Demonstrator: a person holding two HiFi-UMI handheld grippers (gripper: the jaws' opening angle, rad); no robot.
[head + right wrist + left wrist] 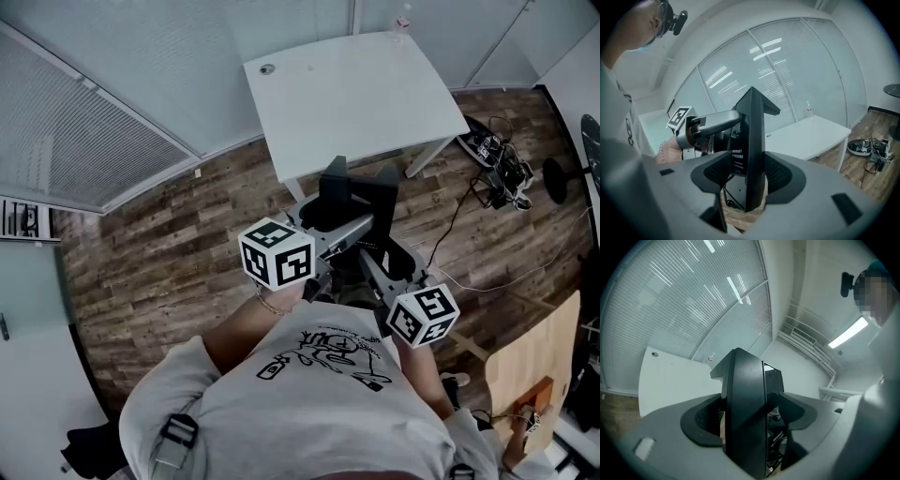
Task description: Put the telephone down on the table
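Left gripper (747, 418) and right gripper (749, 174) both clamp the phone (352, 197); we've got it upright in the air. The table (356, 94) lies straight ahead, past the phone, neither hand clearly nearer

Bright, even light — fisheye edges dark, warped.

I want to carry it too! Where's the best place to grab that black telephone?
Grab the telephone by its thin edges, coming in from both sides. It looks wide but slim, so jaws probably fit only across the thin part, as the left hand-held gripper and right hand-held gripper clamp it.
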